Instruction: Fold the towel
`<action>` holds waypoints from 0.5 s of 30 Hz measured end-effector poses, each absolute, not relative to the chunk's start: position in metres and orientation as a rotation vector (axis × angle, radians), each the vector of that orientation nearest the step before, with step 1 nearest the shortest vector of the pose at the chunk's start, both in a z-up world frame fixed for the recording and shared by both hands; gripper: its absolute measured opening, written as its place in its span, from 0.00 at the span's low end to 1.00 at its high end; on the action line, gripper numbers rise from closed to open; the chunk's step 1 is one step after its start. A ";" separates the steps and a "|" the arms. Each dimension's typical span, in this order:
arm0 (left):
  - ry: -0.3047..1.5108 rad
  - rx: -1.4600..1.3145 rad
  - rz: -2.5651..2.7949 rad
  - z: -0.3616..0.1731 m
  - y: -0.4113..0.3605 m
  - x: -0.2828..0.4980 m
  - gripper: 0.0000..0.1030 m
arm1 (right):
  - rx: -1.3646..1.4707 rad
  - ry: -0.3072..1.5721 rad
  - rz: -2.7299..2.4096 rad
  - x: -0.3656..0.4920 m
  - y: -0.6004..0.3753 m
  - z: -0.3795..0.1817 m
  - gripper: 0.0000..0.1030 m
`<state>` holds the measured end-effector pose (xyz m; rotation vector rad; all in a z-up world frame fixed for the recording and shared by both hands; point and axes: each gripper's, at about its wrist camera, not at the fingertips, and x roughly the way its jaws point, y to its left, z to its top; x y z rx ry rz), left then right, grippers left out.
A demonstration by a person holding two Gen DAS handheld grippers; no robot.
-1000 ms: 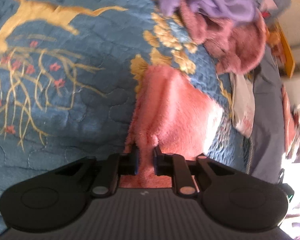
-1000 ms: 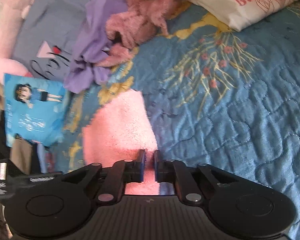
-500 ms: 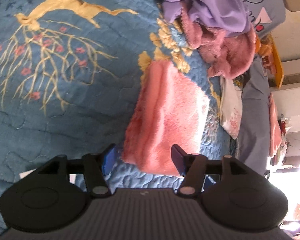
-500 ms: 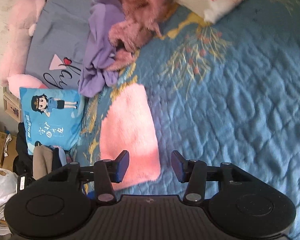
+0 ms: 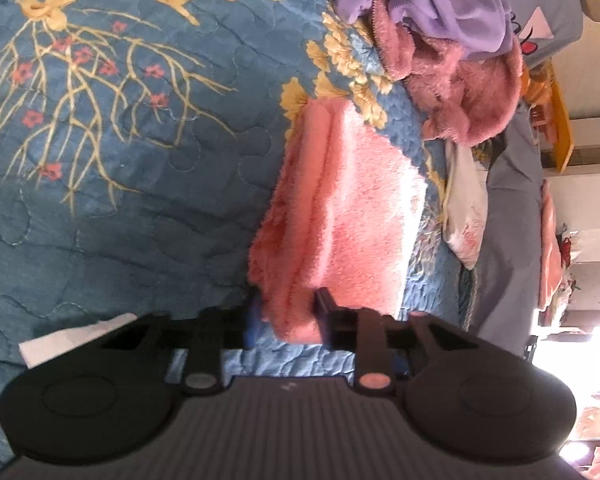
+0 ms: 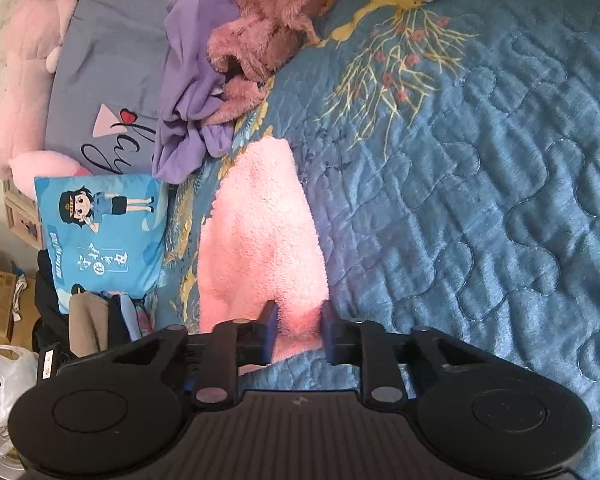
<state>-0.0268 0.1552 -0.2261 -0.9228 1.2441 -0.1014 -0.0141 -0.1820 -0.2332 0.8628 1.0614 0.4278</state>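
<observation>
— Two tongs, both closing. Where's the pink towel (image 5: 340, 216)?
— Folded on the blue quilt (image 5: 140, 200), near the purple cloth (image 6: 192, 92). The left tongs (image 5: 286, 320) pinch its near left corner.
— And the right tongs (image 6: 298, 332)?
— Clamping on its near right corner.
</observation>
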 end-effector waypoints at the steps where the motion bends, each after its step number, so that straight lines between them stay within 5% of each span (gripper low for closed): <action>1: 1.242 -0.915 -0.096 -0.225 0.154 -0.027 0.20 | 0.858 1.055 0.431 -0.015 -0.182 -0.231 0.16; 15: 1.270 -0.803 -0.016 -0.225 0.145 -0.019 0.18 | 0.643 1.087 0.384 -0.017 -0.169 -0.226 0.14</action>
